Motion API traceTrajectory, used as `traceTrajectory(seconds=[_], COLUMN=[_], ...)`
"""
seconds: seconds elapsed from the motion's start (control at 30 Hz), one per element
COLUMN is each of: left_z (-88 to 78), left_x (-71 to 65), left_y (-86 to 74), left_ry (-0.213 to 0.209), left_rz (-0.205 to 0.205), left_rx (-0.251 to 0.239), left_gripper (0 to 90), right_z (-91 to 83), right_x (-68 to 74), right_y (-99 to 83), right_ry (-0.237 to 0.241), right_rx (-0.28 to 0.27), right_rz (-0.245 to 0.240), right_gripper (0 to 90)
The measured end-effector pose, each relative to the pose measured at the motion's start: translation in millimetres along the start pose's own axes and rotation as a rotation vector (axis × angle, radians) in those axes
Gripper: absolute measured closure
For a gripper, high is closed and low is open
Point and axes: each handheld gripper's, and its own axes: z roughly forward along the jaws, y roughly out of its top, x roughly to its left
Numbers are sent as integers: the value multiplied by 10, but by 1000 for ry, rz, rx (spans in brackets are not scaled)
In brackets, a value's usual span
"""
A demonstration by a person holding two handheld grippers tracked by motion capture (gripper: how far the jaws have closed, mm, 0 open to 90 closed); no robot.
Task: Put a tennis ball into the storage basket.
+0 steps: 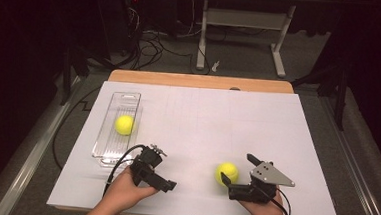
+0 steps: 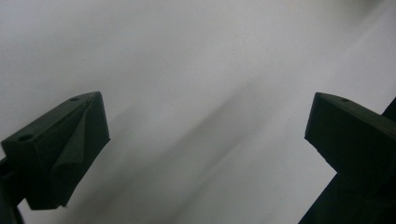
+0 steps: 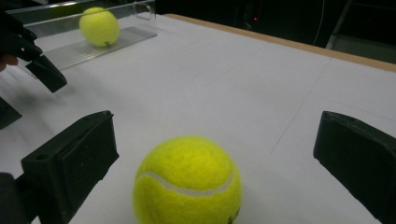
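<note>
A wide white table (image 1: 276,143) filled the high view. On its left part lay a long clear tray (image 1: 107,147), and inside it rested one yellow tennis ball (image 1: 124,124), seen also in the right gripper view (image 3: 98,26). The left gripper (image 1: 166,185) was near the front edge, just beside the tray's near end; its jaws stood wide apart over bare table. The right gripper (image 1: 238,169) also had its jaws spread wide. A second tennis ball (image 3: 187,182) sat on the table between these jaws, close to them, not squeezed.
</note>
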Motion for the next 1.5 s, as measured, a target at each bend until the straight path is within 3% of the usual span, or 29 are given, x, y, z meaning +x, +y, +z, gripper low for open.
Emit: traceTrajectory(seconds=[0.37,0.67,1.0,1.27,1.5], left_z=[-36,-46,-38,-47,-46], left_x=[-3,8,9,9,19], left_y=[-2,13,9,15,14], left_ry=[-1,2,11,7,12], left_rz=[1,-6,2,-5,3], left_rx=[-8,-18,-19,-26,-23], left_gripper=[9,9,9,9,9], right_z=[116,210,256,275,274], right_x=[56,41,27,40,42], right_y=[-45,-105,-139,-161,-158], right_ry=[22,45,60,68,68], right_rx=[112,216,263,291,292], right_rz=[0,32,51,38,37], right_gripper=[3,42,152,256,263])
